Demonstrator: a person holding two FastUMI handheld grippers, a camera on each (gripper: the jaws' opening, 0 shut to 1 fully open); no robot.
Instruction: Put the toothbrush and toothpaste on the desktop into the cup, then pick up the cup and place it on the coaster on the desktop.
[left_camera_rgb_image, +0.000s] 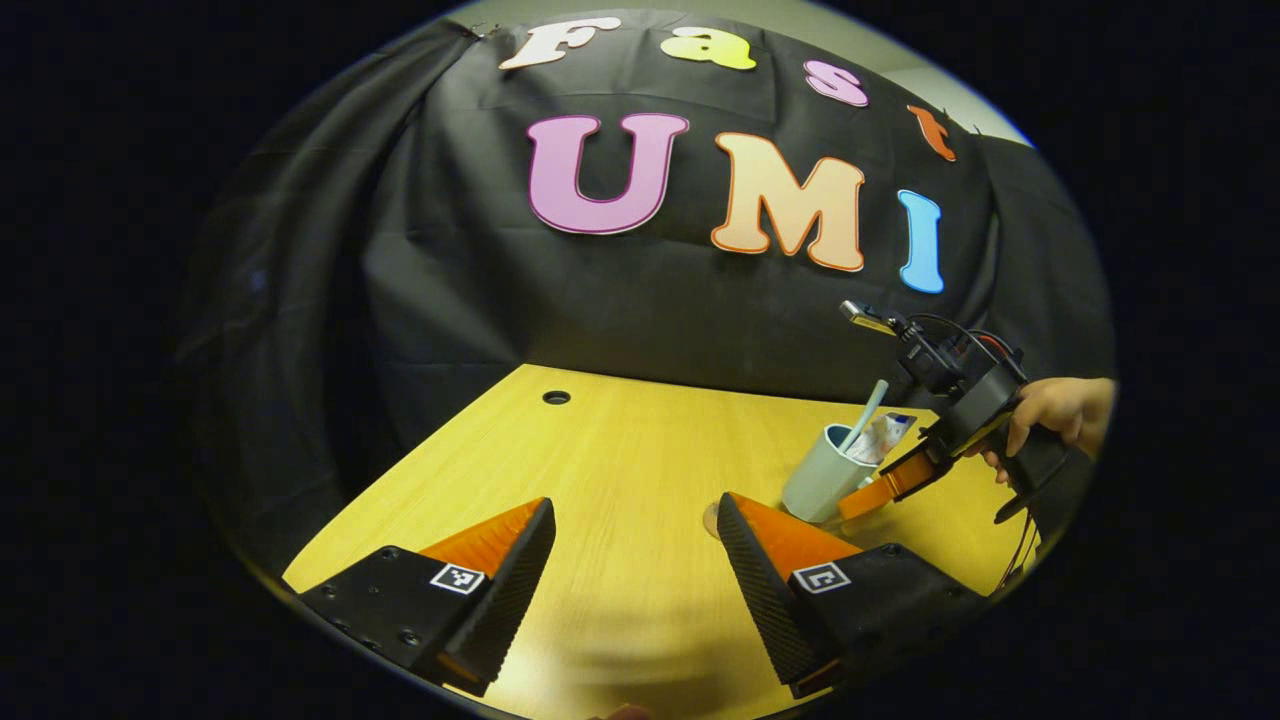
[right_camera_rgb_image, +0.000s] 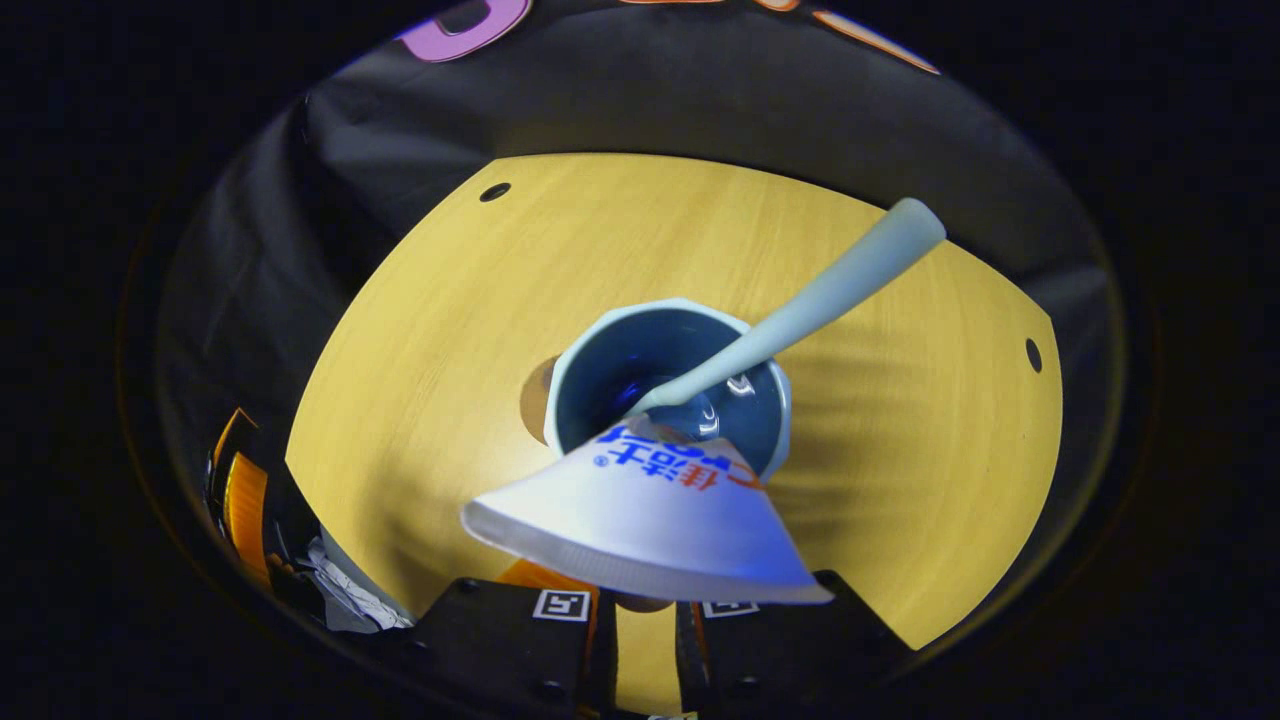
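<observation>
We've got the toothbrush (right_camera_rgb_image: 800, 310) and toothpaste (right_camera_rgb_image: 640, 520) both standing in the cup (right_camera_rgb_image: 575, 385) on the desk (right_camera_rgb_image: 420, 330), so only the lift onto the coaster (right_camera_rgb_image: 537, 400), peeking from behind the cup, remains. Our left claw (left_camera_rgb_image: 635, 560) hangs spread and empty; the right claw (left_camera_rgb_image: 880, 490) sits at the cup, its grip hidden by the tube, so we cannot tell.

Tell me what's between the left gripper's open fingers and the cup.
In the left gripper view, mostly bare desktop lies between the left gripper and the cup. The coaster's edge peeks beside its right-hand finger, just short of the cup.
</observation>
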